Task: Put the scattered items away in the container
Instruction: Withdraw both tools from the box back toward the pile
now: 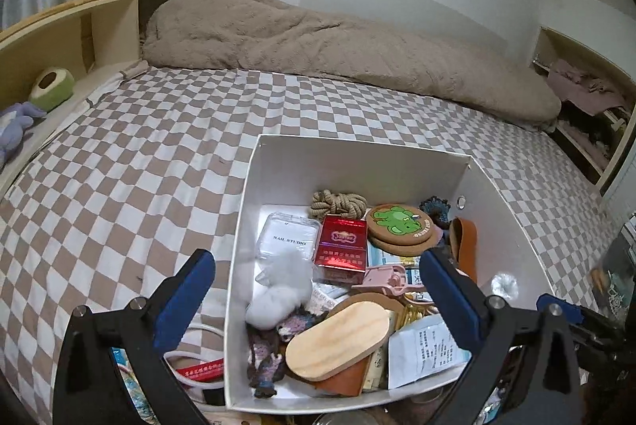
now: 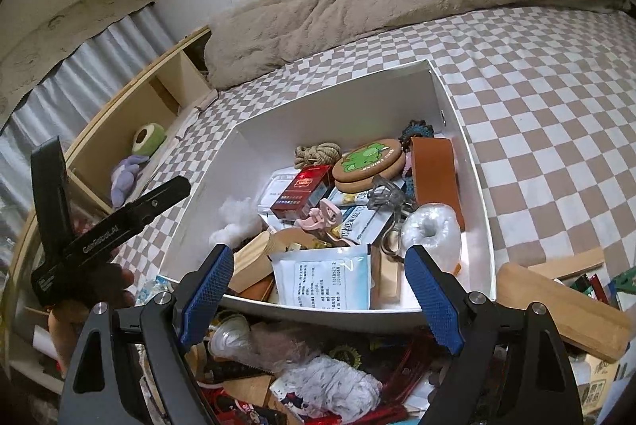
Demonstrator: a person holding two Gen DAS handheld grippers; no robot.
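Both sets of my fingers, left gripper [image 1: 318, 290] and right gripper [image 2: 320, 290], stood spread and empty above the white container [image 1: 357, 162], freed for fetching the clutter [image 2: 318, 377] beside its near wall.

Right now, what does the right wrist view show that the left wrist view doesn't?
Only the right wrist view: the heap of loose items before the white box, a wooden block and a clear plastic roll. Only the left wrist view: a white cable beside the box. Both: the red pack, frog coaster, rope knot and checkered bed.
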